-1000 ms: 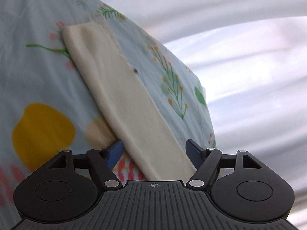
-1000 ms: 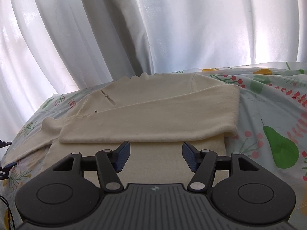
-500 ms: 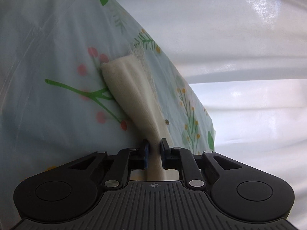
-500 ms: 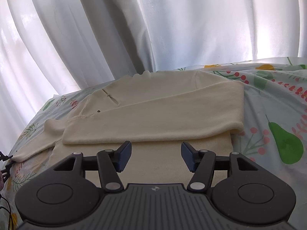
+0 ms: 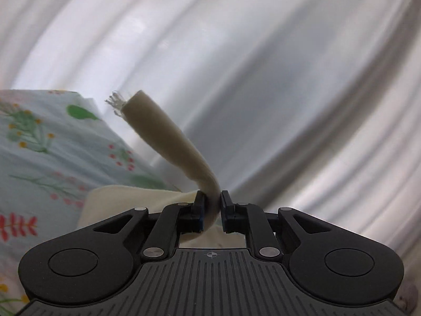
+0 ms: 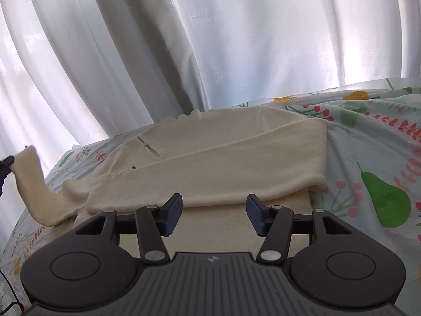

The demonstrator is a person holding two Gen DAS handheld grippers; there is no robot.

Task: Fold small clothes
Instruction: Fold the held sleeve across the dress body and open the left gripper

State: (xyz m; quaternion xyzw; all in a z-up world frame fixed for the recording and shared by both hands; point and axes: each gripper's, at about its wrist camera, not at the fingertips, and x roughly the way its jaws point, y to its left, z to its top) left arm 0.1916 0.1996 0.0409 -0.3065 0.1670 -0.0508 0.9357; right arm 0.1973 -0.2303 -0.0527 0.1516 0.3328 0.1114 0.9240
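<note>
A small cream long-sleeved top [image 6: 210, 158] lies flat on a floral cloth, its right sleeve folded across the body. My left gripper [image 5: 211, 205] is shut on the left sleeve [image 5: 171, 142] and holds it lifted off the cloth, cuff sticking up. In the right wrist view that raised sleeve [image 6: 31, 184] shows at the far left, with the left gripper's tip at the frame edge. My right gripper [image 6: 214, 214] is open and empty, hovering just above the top's lower hem.
The floral cloth [image 6: 368, 158] with pear and berry prints covers the table. White curtains [image 6: 210, 39] hang close behind the far edge. The cloth's left edge [image 6: 65, 155] falls away near the raised sleeve.
My left gripper closed on the left sleeve and lifted it off the cloth, swinging toward the curtains. The right gripper stayed open and edged slightly forward.
</note>
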